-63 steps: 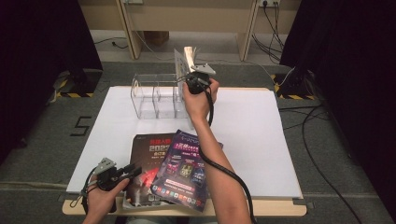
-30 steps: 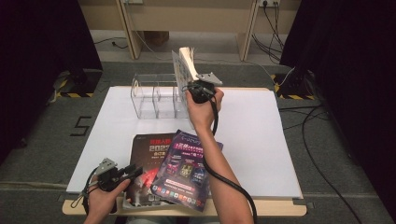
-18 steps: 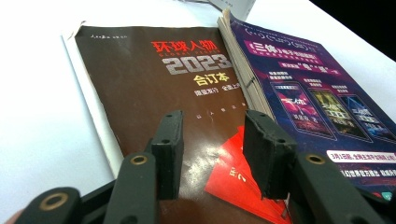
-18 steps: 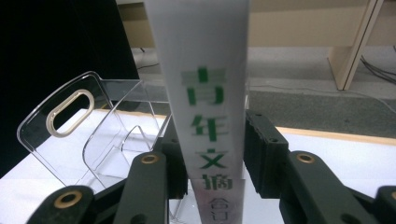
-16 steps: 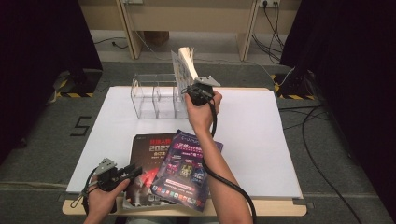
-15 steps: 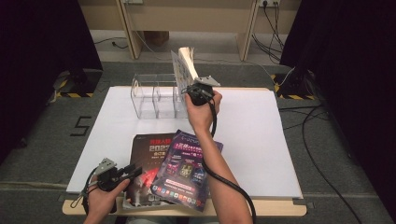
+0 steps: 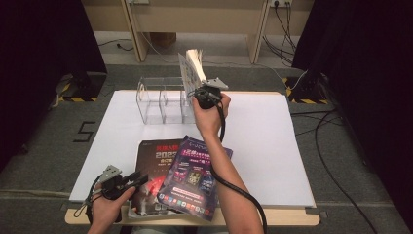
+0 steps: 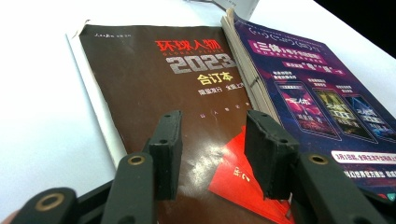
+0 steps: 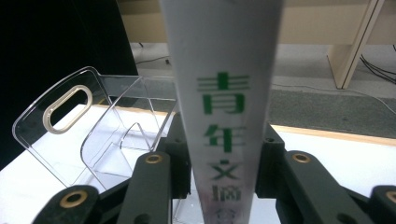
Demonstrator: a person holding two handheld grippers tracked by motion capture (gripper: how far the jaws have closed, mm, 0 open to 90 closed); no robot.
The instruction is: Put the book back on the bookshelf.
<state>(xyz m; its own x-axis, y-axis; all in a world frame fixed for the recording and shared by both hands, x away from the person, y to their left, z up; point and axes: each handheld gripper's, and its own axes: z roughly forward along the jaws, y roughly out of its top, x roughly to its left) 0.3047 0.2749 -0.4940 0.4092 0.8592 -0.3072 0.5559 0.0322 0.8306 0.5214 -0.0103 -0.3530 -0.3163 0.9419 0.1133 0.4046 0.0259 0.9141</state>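
While my right gripper clamps the white magazine upright by its spine, printed 青年文摘 in green, over the clear rack, its jaws have just closed further. My left gripper hovers half-open, empty, above the brown "2023 合订本" magazine.

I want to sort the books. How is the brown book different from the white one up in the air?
The brown book lies flat on the table; the white book stands upright in the right tool by the clear rack. The brown book has a dark cover with white and red print; the white book's spine has green print. A purple book partly covers the brown one; nothing covers the white one. Both carry Chinese writing.
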